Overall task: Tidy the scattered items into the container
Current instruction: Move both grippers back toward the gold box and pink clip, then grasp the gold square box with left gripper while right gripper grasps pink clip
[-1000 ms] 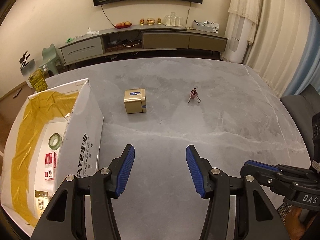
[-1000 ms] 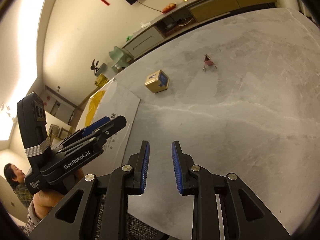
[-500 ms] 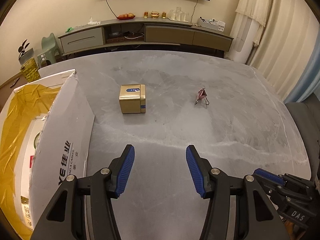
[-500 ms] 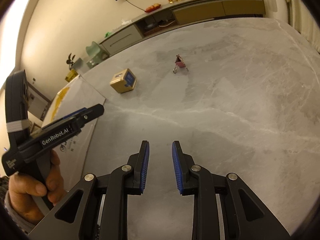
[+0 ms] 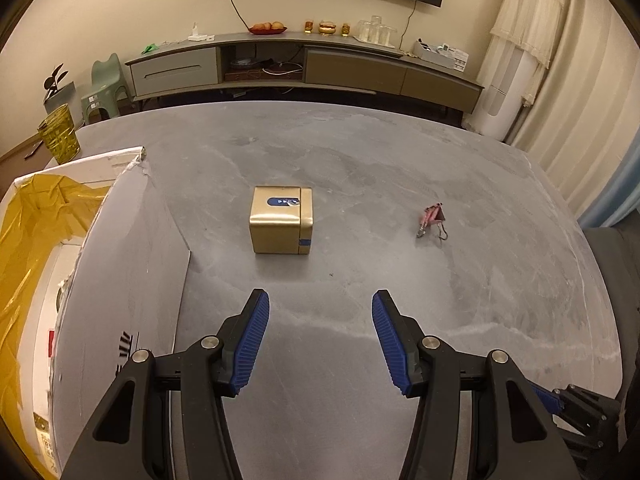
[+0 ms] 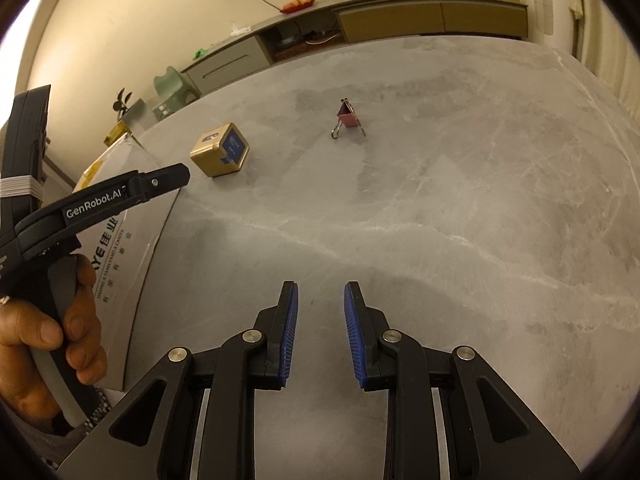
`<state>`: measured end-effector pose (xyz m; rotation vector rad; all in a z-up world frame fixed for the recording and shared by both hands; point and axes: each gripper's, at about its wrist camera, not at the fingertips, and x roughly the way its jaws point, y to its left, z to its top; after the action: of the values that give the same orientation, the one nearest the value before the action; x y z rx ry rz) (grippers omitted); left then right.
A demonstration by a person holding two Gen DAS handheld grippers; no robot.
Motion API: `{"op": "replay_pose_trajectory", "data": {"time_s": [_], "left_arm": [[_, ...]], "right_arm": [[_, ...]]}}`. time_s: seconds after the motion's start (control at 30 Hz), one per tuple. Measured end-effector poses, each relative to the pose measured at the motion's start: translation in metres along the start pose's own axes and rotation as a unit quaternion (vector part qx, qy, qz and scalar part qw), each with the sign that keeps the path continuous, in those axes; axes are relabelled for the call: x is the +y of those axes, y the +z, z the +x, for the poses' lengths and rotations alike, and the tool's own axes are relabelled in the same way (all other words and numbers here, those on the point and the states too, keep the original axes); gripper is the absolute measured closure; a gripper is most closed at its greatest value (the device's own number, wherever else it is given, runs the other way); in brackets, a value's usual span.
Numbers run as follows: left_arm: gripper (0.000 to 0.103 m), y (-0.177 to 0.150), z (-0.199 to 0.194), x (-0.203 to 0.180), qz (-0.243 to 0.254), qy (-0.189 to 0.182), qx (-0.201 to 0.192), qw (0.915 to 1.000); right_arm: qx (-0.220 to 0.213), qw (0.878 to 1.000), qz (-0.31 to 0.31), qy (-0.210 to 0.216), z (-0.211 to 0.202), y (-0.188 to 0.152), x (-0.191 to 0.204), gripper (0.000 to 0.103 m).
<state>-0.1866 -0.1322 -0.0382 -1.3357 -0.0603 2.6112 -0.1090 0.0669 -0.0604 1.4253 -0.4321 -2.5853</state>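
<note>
Left tongs (image 5: pixel 320 340): I have them spread wide, blue pads (image 5: pixel 252 340) well apart, nothing between them, above bare table
Right tongs (image 6: pixel 321 332): I hold these at a narrow gap, pads parallel, empty, also over bare table
Left hand (image 6: pixel 44 336): seen from the right wrist view, wrapped round the grey handle of the left unit, whose black body reads "GenRobot.AI"
Table (image 5: pixel 500 300): grey stone-look top with pale veins, carries every item listed here
Cardboard container (image 5: pixel 120 280): at my left, open at the top, yellow tape or film lining its inner edges, printed lettering on its outer side wall; a few small packets show inside, too small for me to name
Gold box (image 5: pixel 281 220): small cube with a blue label on top and a blue strip at one side, upright on the table, ahead of the left tongs and just beside the container's far corner, not touching it
Binder clip (image 5: pixel 432 220): pink, wire handles folded out, lying on the table to the right of the gold box and well apart from it
Cabinet (image 5: pixel 304 68): long low unit along the far wall, with a fruit dish, glasses and small ornaments on top
</note>
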Motion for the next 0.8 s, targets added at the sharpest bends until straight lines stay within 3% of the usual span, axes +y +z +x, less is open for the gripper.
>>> {"op": "replay_pose_trajectory", "data": {"time_s": [0.17, 0.43, 0.8], "left_arm": [[0.036, 0.009, 0.011, 0.013, -0.020, 0.010, -0.003, 0.9998], [0.036, 0.023, 0.031, 0.034, -0.056, 0.009, 0.005, 0.9984], [0.034, 0.037, 0.050, 0.038, -0.059, 0.015, -0.001, 0.9981]], "right_arm": [[0.005, 1.000, 0.005, 0.004, 0.006, 0.011, -0.002, 0.076], [0.002, 1.000, 0.022, 0.020, 0.015, 0.044, -0.010, 0.076], [-0.026, 0.999, 0.019, 0.028, 0.031, 0.104, -0.012, 0.064]]}}
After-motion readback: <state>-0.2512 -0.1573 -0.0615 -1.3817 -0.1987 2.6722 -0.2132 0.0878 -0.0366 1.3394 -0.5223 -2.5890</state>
